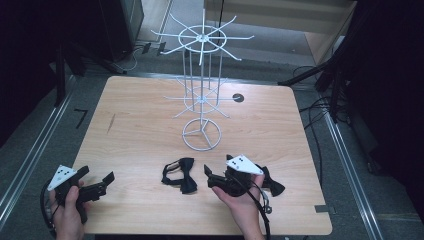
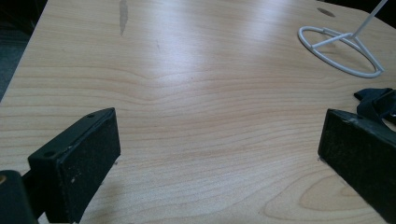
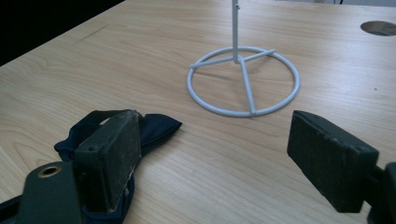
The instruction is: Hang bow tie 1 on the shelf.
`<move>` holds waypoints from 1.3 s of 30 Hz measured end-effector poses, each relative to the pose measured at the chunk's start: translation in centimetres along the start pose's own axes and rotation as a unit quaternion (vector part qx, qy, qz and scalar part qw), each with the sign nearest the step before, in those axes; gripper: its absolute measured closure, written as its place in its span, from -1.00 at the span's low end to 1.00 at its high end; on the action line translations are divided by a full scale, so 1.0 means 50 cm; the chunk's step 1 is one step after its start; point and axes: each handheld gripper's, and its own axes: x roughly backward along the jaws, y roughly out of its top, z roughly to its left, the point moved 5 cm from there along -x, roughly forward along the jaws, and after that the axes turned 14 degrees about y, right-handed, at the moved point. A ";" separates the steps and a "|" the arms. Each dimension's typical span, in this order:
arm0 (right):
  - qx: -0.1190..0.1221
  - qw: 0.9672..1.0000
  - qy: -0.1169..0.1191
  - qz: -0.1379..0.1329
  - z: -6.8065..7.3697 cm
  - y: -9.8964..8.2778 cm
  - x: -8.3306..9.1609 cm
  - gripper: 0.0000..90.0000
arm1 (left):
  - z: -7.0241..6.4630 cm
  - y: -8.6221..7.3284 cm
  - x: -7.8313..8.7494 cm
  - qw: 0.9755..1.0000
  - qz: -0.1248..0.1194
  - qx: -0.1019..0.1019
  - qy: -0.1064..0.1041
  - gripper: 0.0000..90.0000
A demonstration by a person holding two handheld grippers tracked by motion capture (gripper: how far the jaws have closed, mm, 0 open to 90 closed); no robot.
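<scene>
A black bow tie (image 1: 180, 175) lies on the wooden table (image 1: 140, 140) near its front edge, just in front of the white wire rack's base ring (image 1: 201, 134). A second black bow tie (image 1: 273, 183) lies to the right, partly behind my right hand. My left gripper (image 1: 96, 174) rests at the front left, open, with bare wood between its pads (image 2: 217, 135). My right gripper (image 1: 218, 164) is open too (image 3: 217, 144). It sits just right of the first bow tie (image 3: 154, 128), which lies beside and partly behind its left jaw. The ring (image 3: 243, 79) is ahead.
The tall white rack (image 1: 201, 37) has hooked arms at two levels above mid-table. A round cable hole (image 1: 238, 97) sits behind it. A dark streak (image 1: 111, 122) marks the wood at left. In the left gripper view, the bow tie's edge (image 2: 376, 100) and the base ring (image 2: 341, 51) show at right.
</scene>
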 end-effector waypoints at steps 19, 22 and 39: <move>-0.008 1.000 0.013 0.021 0.032 -0.025 -0.058 -0.29 | 0.000 0.000 0.000 1.000 0.000 0.000 0.000 -1.00; -0.009 0.999 0.018 0.025 0.038 -0.029 -0.066 -0.26 | 0.000 0.000 0.000 1.000 0.000 0.000 0.000 -1.00; -0.017 0.998 0.037 0.041 0.070 -0.048 -0.109 -0.22 | 0.001 0.000 0.000 1.000 0.000 0.001 0.000 -1.00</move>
